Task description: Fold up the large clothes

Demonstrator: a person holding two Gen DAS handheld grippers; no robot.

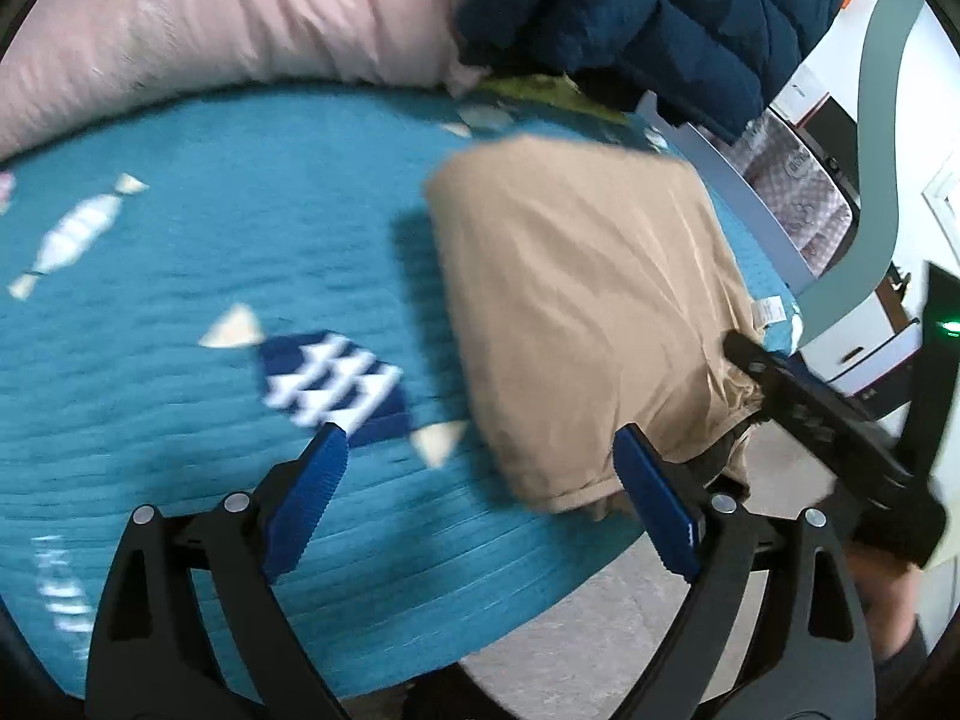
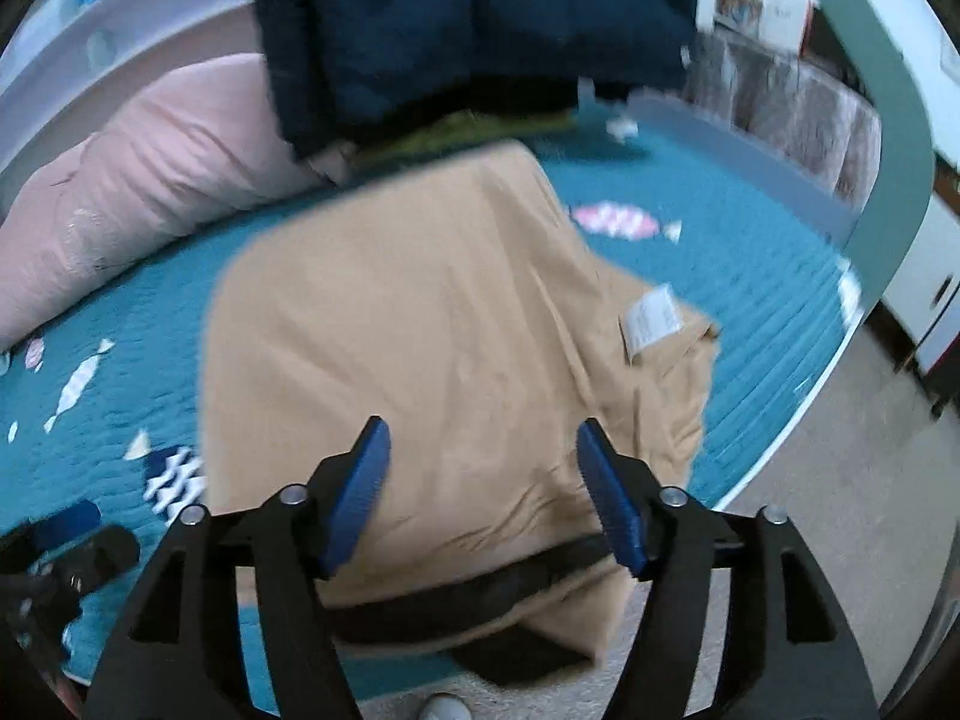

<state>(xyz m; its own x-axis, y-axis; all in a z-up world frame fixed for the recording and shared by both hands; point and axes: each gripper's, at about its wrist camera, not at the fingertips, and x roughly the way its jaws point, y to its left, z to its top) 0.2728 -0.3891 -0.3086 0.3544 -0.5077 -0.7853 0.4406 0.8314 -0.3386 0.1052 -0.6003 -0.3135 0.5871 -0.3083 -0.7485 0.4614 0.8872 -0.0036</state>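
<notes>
Ahead of and below both tools: a bed [image 1: 180, 252] under a teal quilted cover printed with candy shapes, its near edge curving just beneath the left tool [image 1: 480, 468].

Beyond the bed's middle, far ahead of the left tool: a long pink pillow [image 1: 228, 18] lying along the far side. To the right of that, at the top of both views: a dark blue puffer jacket [image 2: 474, 24], piled or hanging over the far end of the bed, with a strip of olive-green cloth [image 2: 480, 126] under its lower edge.

Directly ahead of the right tool [image 2: 480, 468], and ahead and to the right of the left tool: the tan garment [image 2: 420, 324], folded into a rough rectangle, lying flat on the cover near the bed's front edge, one end drooping over that edge. Dark lining or waistband [image 2: 480, 594] showing at the near end, close under the right tool. White care label [image 2: 654, 318] sticking up on the garment's right side.

Left tool: blue pads spread wide, nothing between them, hovering over the cover just left of the garment. Right tool: pads spread apart above the garment's near end, not pinching the cloth. Both views blurred.

Pale floor [image 2: 828, 480] to the right of the right tool.
</notes>
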